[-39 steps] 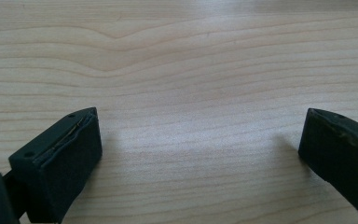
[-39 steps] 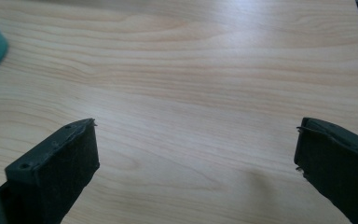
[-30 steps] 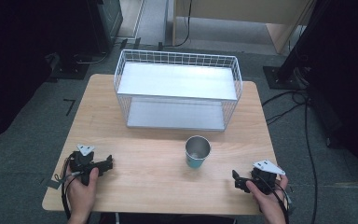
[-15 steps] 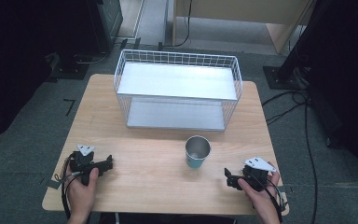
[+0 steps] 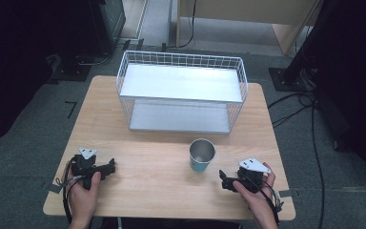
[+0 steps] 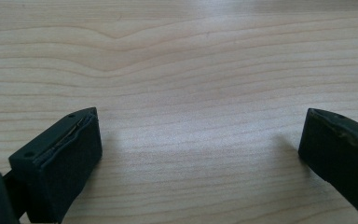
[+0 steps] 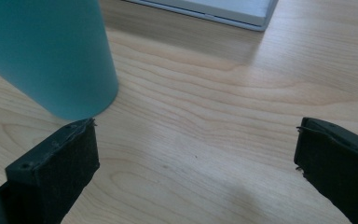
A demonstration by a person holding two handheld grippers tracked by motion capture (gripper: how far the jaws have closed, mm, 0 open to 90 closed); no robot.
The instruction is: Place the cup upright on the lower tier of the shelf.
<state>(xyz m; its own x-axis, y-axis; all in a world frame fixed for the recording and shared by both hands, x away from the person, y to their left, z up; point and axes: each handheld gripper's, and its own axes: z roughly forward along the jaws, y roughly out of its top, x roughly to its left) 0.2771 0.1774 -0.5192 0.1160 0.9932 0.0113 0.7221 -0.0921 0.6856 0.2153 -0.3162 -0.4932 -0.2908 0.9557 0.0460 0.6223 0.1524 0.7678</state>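
Pictured from above: right gripper [image 5: 225,180] low over the bench [image 5: 147,200], jaws spread wide and holding nothing, pointed toward the teal cup [image 5: 202,155] just ahead and to its left. Seen along the right gripper's own jaws, cup [image 7: 46,51] stood upright off the left jaw, apart from it, not yet between the two. Left gripper [image 5: 108,167] parked on the near left of the bench, jaws likewise wide and empty over bare wood.

Judged best for the reach: swing right gripper leftward until the cup sat centred between the jaws, keep it level and low on the wall, close gently so the light cup neither tipped nor slid. Metal-looking inside of the cup, possibly empty, though hard to tell from that height.

Counted: one cup, one white wire basket [image 5: 181,90] on the far half of the bench, two grippers, two hands.
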